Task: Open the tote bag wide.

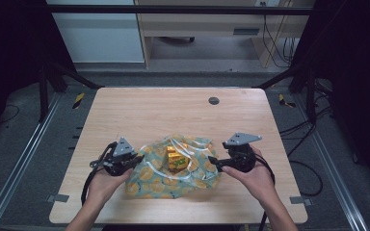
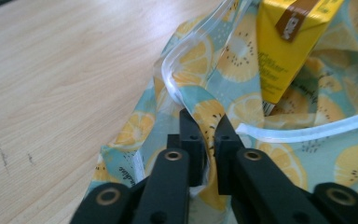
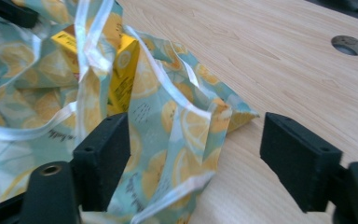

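Observation:
A soft bag (image 1: 173,178) printed with lemon slices on pale blue lies crumpled at the table's near middle, its clear zip rim gaping. A yellow carton (image 1: 177,159) stands inside it. My left gripper (image 1: 137,160) is at the bag's left edge. In the left gripper view its jaws (image 2: 207,128) are shut on a fold of the bag (image 2: 242,60) just below the rim, with the carton (image 2: 284,51) beyond. My right gripper (image 1: 212,161) is at the bag's right side. It stands open (image 3: 198,128), with the bag's corner (image 3: 168,116) between its jaws and untouched; the carton (image 3: 123,70) shows behind.
The wooden table (image 1: 139,110) has a round cable hole (image 1: 214,100) at the back right, also seen as a hole (image 3: 348,45) in the right gripper view. Dark frame posts stand at both back corners. Bare wood lies behind and beside the bag.

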Available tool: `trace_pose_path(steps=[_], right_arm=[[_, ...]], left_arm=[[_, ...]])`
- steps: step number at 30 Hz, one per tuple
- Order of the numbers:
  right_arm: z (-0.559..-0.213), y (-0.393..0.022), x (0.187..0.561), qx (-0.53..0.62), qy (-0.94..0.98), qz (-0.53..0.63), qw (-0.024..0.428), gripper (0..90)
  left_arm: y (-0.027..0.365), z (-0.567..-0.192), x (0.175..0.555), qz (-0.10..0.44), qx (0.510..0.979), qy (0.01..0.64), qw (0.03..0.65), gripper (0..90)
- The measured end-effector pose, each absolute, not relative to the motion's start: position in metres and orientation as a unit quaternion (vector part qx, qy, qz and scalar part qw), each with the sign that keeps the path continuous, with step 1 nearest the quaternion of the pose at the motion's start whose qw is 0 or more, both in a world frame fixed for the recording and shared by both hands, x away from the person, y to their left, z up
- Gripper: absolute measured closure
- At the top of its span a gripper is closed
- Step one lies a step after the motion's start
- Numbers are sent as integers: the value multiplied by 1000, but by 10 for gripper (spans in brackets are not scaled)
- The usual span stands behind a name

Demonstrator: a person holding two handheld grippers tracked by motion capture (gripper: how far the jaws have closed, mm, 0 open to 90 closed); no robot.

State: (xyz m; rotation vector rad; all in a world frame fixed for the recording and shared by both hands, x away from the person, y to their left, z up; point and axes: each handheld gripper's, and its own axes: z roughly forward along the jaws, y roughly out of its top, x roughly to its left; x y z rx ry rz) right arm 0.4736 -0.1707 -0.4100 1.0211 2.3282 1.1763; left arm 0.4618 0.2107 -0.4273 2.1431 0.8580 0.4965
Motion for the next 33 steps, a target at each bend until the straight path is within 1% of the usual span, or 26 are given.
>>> trace_pose_path(steps=[6, 10, 12, 15, 17, 20, 23, 29, 32, 33], right_arm=[[-424, -160, 499, 364, 833, 391, 145, 271], [-433, -156, 504, 363, 843, 377, 121, 245], [-435, -153, 505, 356, 850, 370, 118, 243], [-438, -149, 507, 353, 856, 362, 110, 272], [-441, -147, 509, 356, 858, 356, 105, 296], [-446, -145, 512, 357, 862, 347, 98, 357], [-450, -143, 513, 357, 864, 342, 96, 483], [-454, -144, 510, 353, 868, 337, 94, 752], [-454, -145, 511, 350, 865, 346, 101, 860], [-455, -146, 511, 348, 863, 351, 102, 883]], left_arm=[[215, -423, 445, 191, 831, 318, 414, 894], [216, -423, 431, 179, 835, 298, 428, 895], [218, -426, 424, 170, 837, 289, 432, 895], [219, -431, 415, 150, 842, 272, 441, 896], [220, -437, 410, 138, 852, 255, 436, 895], [221, -448, 403, 125, 866, 230, 426, 896], [222, -461, 399, 112, 880, 219, 407, 896], [223, -472, 399, 139, 900, 214, 352, 896], [228, -473, 402, 156, 899, 226, 342, 896], [229, -473, 403, 162, 899, 229, 337, 896]])
